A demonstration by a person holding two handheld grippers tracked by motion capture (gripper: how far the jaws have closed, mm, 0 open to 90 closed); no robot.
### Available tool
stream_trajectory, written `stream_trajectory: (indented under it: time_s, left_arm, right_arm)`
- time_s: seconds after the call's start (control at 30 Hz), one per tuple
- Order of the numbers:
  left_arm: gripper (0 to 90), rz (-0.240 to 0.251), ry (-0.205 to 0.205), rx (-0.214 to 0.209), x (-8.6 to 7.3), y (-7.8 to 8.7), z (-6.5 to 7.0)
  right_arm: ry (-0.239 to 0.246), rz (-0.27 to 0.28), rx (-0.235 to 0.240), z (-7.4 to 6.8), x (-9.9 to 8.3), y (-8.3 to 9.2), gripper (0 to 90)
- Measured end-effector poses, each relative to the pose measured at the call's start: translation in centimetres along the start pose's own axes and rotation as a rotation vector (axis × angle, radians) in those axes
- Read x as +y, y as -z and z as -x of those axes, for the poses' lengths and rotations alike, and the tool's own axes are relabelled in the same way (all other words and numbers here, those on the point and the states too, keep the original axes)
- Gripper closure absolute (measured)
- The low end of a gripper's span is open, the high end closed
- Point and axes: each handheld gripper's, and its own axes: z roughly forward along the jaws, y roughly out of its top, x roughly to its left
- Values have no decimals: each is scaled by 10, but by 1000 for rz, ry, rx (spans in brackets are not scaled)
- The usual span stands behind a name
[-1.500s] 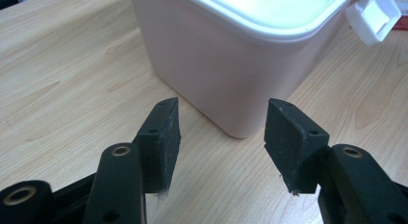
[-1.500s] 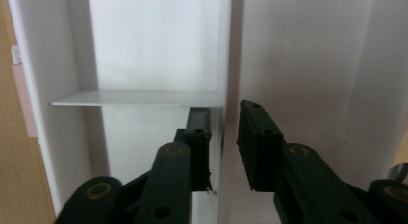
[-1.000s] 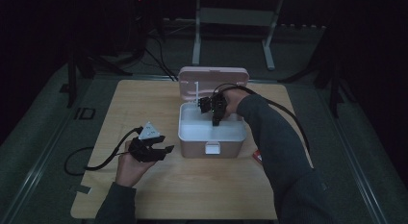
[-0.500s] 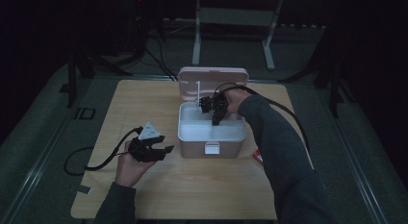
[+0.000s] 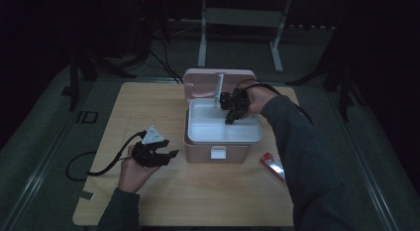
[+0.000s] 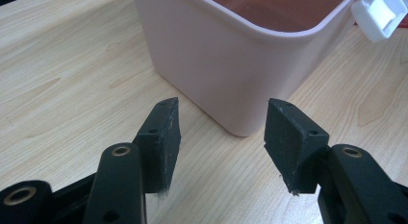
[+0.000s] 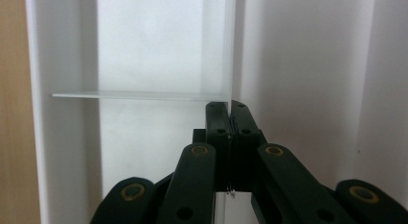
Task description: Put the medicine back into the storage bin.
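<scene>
In the lower left of the high view the left gripper rests in the person's hand low over the table, its fingers spread with nothing between them; in the left gripper view they face a rounded corner of the pink box, near it but apart, probably waiting to steady the box if it shifts. At frame centre the box stands with its lid tipped back, so the white tray inside is open from above. Right of centre the right gripper reaches down into the box, and its fingers are pressed together on the edge of a thin white divider. The divider stands upright above the tray's far side; a pinch on the edge suits so thin a sheet, likely to lift it from its slot. At lower right a small red item lies flat on the table just beside the box, untouched.
</scene>
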Motion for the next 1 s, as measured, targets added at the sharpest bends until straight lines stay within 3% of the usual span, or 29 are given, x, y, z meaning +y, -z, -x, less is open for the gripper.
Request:
stream_trajectory:
  time_s: [0.33,0.6,0.8,1.0]
  left_arm:
    - [467,-4,1,1,0,0,0]
    - [467,-2,8,1,-1,1,-2]
    - [468,-4,12,-2,-2,0,-3]
    - [468,-8,10,-6,-2,-2,-2]
  right_arm:
    - [-57,40,-18,-28,-78,21,893]
    - [-214,27,-43,-40,-165,30,893]
    - [-397,6,-90,-26,-217,21,893]
    - [-538,6,-105,-2,-239,-21,891]
